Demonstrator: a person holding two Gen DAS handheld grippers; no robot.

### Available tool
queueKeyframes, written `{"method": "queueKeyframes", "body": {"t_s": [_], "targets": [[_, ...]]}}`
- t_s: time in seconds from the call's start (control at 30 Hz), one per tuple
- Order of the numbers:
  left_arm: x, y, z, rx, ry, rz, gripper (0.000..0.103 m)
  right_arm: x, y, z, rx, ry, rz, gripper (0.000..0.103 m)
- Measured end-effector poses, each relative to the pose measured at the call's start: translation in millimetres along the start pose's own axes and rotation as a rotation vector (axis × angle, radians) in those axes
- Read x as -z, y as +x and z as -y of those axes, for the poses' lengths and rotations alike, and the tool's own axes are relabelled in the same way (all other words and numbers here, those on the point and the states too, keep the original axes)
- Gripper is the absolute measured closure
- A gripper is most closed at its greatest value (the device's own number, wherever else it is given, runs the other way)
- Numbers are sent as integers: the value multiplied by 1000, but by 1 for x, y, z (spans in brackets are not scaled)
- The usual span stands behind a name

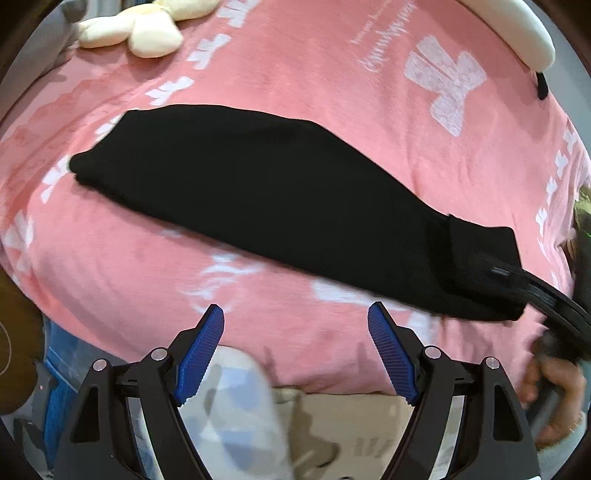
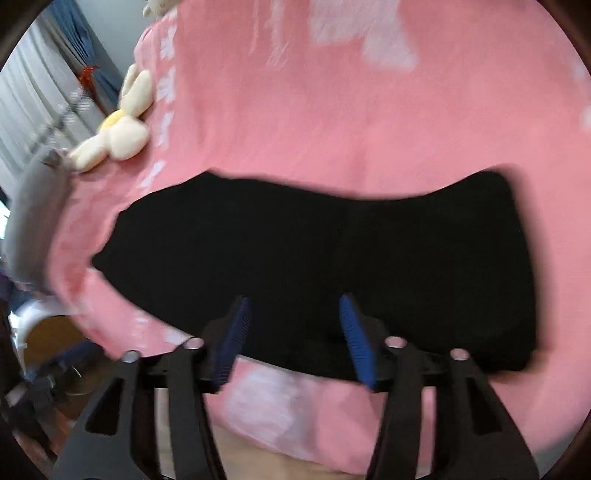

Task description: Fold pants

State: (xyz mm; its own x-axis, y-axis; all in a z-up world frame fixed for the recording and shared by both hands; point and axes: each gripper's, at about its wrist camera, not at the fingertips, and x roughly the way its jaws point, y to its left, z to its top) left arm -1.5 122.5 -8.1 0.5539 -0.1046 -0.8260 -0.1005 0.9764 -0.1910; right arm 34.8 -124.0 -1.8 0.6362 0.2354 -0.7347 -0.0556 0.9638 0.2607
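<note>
Black pants (image 1: pixel 258 199) lie folded into a long strip on a pink bed cover (image 1: pixel 295 66). My left gripper (image 1: pixel 295 314) is open and empty, just short of the strip's near edge. In the left wrist view the right gripper (image 1: pixel 517 280) shows at the strip's right end, over a folded-over flap. In the right wrist view the pants (image 2: pixel 424 258) spread across the middle and my right gripper (image 2: pixel 295 306) hovers open over their near edge, holding nothing. That view is blurred.
A cream plush toy (image 1: pixel 140 29) lies at the far left of the bed, also in the right wrist view (image 2: pixel 118 136). A white pillow (image 1: pixel 517 33) sits far right. The bed's near edge (image 1: pixel 332 387) drops to the floor. A curtain and window (image 2: pixel 48 96) stand left.
</note>
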Motion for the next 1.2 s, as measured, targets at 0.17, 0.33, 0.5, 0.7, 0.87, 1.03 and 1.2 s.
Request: {"method": "queueKeyframes", "body": {"t_s": [0.17, 0.33, 0.5, 0.7, 0.87, 1.03, 1.2], "targets": [[3, 2, -28, 46, -69, -15, 26, 18, -25, -5, 214, -185, -3, 30], [4, 3, -28, 38, -54, -23, 26, 15, 25, -28, 229, -323, -65, 33], [3, 1, -36, 6, -84, -19, 26, 7, 85, -24, 299, -352, -138, 50], [-2, 9, -49, -34, -104, -33, 26, -24, 62, 8, 208, -101, -59, 86], [-7, 21, -43, -26, -105, -54, 26, -33, 55, -35, -49, -50, -49, 80], [-11, 19, -27, 1, -71, -63, 25, -10, 82, -54, -56, -126, -109, 58], [-9, 15, -39, -44, -88, -25, 21, -13, -16, 29, 57, 70, 99, 25]]}}
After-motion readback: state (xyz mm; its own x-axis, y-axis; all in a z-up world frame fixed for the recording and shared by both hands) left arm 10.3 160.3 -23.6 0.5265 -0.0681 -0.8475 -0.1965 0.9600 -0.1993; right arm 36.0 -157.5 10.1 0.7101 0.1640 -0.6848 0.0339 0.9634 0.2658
